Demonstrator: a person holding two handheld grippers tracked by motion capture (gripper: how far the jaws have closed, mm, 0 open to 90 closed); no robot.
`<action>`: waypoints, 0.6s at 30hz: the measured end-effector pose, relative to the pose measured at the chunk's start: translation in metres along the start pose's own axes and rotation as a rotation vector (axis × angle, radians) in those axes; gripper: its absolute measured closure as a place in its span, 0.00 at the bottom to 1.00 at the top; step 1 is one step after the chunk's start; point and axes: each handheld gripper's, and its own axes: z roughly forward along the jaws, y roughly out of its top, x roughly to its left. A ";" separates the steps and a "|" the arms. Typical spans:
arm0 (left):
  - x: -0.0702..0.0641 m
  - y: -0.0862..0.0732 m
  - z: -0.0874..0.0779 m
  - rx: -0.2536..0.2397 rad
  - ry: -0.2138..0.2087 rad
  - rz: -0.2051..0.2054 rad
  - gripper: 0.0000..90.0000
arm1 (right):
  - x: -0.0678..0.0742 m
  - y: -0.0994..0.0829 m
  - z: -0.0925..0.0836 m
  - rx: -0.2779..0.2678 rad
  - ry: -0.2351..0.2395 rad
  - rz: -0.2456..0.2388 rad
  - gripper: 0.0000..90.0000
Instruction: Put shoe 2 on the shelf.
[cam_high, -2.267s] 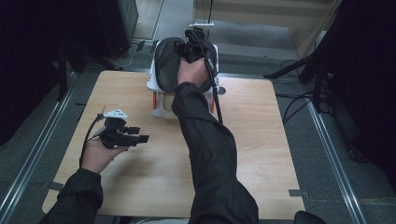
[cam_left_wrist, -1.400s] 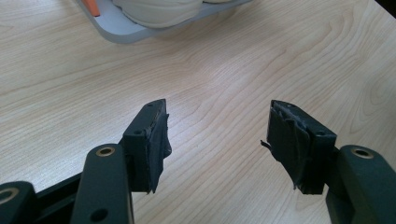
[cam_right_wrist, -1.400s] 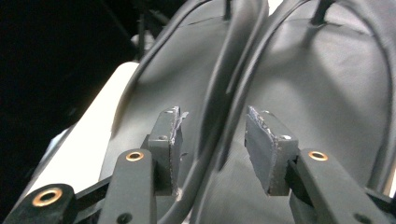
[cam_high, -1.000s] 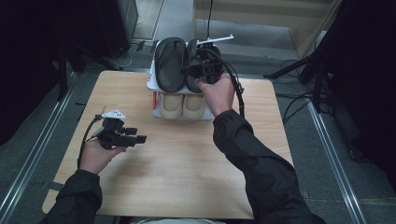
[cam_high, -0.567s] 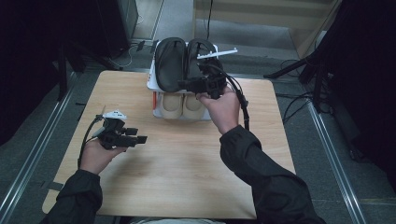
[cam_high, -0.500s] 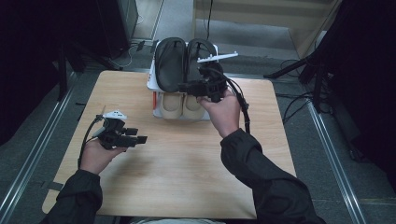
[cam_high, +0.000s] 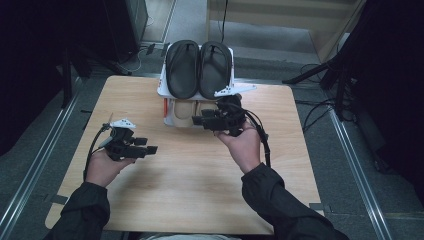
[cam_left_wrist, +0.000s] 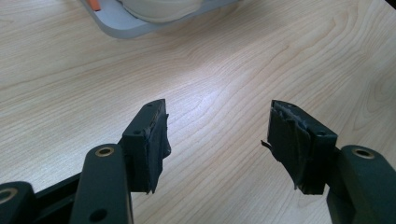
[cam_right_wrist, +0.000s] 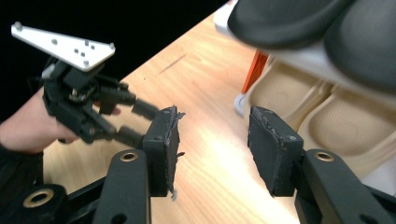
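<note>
On the far middle of a light wooden table (cam_high: 180, 200), a small white two-level shoe rack (cam_high: 162, 87) is standing. A pair of black sandals (cam_high: 199, 67) is lying side by side on the rack's upper level, soles facing up, and a pair of beige slippers (cam_high: 187, 112) is sitting on the lower level beneath them. Just to the right of the rack's near corner, the right gripper (cam_high: 202, 120) is hovering, held in the person's right hand (cam_high: 245, 147), with its fingers pointing left toward the lower level. From the right gripper view, its two black fingers (cam_right_wrist: 163, 149) are standing apart with nothing between them, and the beige slippers (cam_right_wrist: 322, 121) are lying just beyond the right-hand finger, under the dark sandals (cam_right_wrist: 322, 28). Nearer and to the left, well apart from the rack, the left gripper (cam_high: 145, 145) is resting in the person's left hand (cam_high: 102, 167) over bare table, its fingers pointing right. From the left gripper view, its fingers (cam_left_wrist: 149, 144) are also spread wide and gripping nothing, with wood grain showing between them and the grey edge of the rack (cam_left_wrist: 121, 25) appearing at the far side. Dark sleeves (cam_high: 280, 210) are covering both forearms.
</note>
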 end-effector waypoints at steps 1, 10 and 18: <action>0.000 0.000 0.000 -0.001 0.000 -0.002 0.43 | 0.000 -0.004 0.000 -0.001 0.005 0.001 0.60; -0.002 -0.001 0.001 -0.007 0.001 0.000 0.43 | -0.009 -0.041 0.000 0.023 0.012 0.015 0.58; -0.006 -0.002 0.002 0.000 -0.007 0.014 0.42 | -0.018 -0.073 -0.002 0.034 0.004 0.019 0.58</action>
